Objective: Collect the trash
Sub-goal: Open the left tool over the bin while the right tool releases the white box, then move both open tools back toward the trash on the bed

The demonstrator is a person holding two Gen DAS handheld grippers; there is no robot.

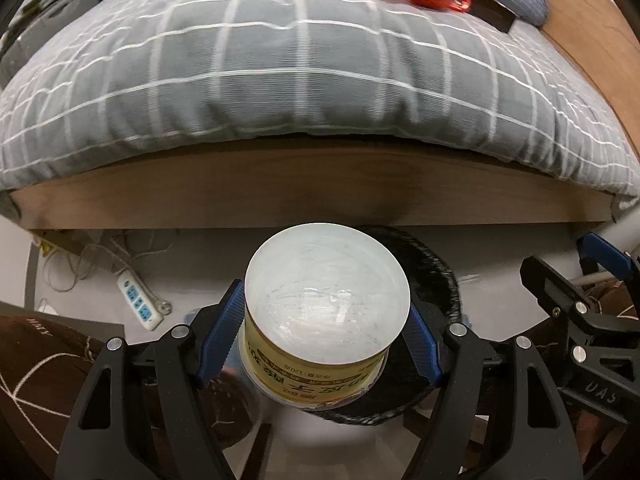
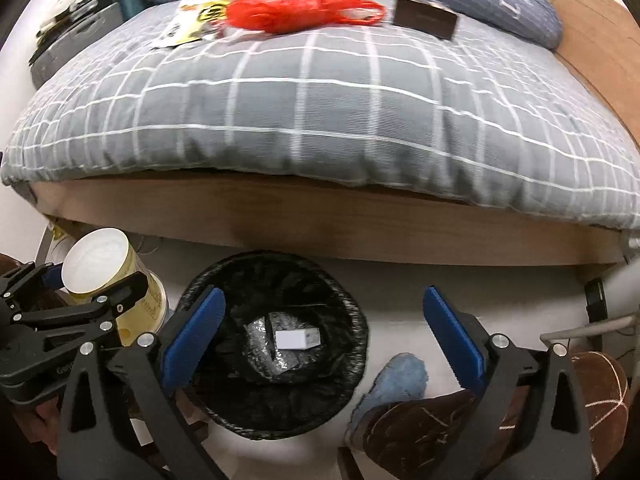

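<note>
My left gripper (image 1: 326, 330) is shut on a round yellow tub (image 1: 326, 296) with a white bottom, held over the edge of a black-lined trash bin (image 1: 436, 272). The right wrist view shows the same tub (image 2: 102, 268) at the left in the left gripper (image 2: 86, 300). My right gripper (image 2: 324, 338) stands wide open above the trash bin (image 2: 276, 344), with nothing between its blue pads (image 2: 192, 336). A small white box (image 2: 298, 339) lies at the bottom of the bin. On the bed lie a red plastic bag (image 2: 296, 6), a yellow wrapper (image 2: 196, 26) and a dark brown box (image 2: 426, 20).
A bed with a grey checked duvet (image 2: 320, 108) and wooden frame (image 2: 320, 228) fills the background. A white power strip (image 1: 140, 300) and cables lie on the floor at the left. Brown slippers (image 2: 480, 420) and a blue slipper (image 2: 400, 376) sit by the bin.
</note>
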